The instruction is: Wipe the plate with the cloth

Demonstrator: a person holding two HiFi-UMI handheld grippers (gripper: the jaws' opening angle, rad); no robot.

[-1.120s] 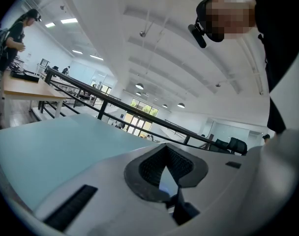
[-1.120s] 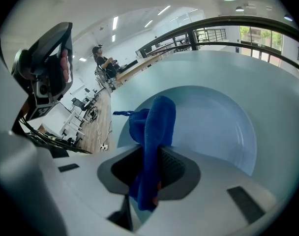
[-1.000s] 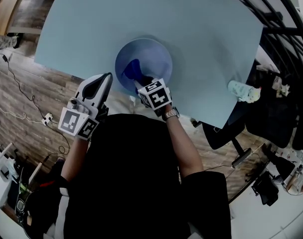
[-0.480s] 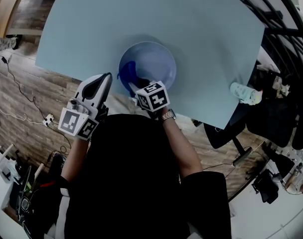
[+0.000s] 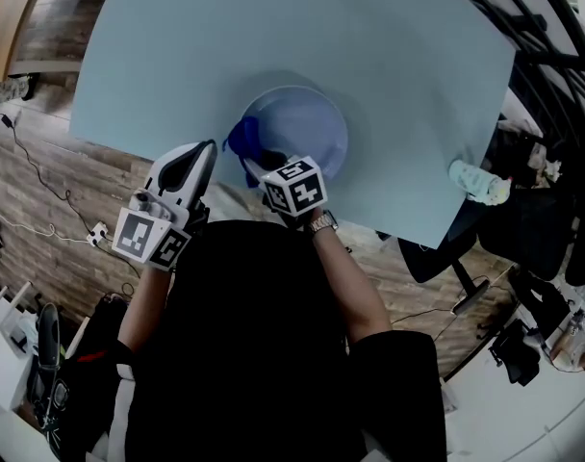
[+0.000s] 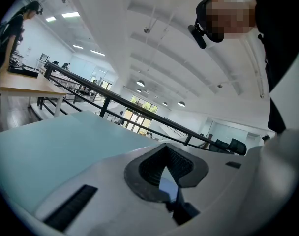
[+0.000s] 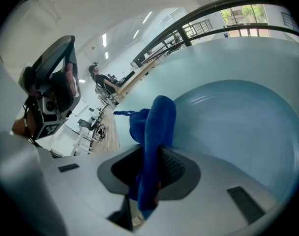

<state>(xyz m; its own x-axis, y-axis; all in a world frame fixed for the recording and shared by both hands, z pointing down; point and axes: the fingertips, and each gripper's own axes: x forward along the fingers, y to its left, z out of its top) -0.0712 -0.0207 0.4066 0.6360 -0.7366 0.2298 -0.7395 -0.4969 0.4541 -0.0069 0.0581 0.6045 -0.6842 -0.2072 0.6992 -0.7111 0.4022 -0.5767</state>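
Where the cloth is gripped: the blue cloth (image 5: 241, 141) is pinched between the closed jaws of the right gripper (image 5: 264, 165), and a folded wad is left sticking out past them.
Cloth axis: in the right gripper view the cloth (image 7: 157, 127) is seen to run lengthwise straight out along the jaw line of the right gripper (image 7: 148, 177).
Plate: the pale blue plate (image 5: 312, 128) is set on the table (image 5: 389, 46), close to its near edge.
Cloth on plate: the wad is placed at the plate's near-left rim, and contact there is likely but cannot be confirmed.
Key relation: nearly all of the bare plate (image 7: 238, 127) is spread away from the cloth, to the right and farther out, so a sweep in that direction is judged to be called for.
Left gripper: the left gripper (image 5: 208, 152) is held with jaws together on nothing, just beside the plate's left edge, apart from it.
Nearer hand: the plate is reached more readily by the right gripper.
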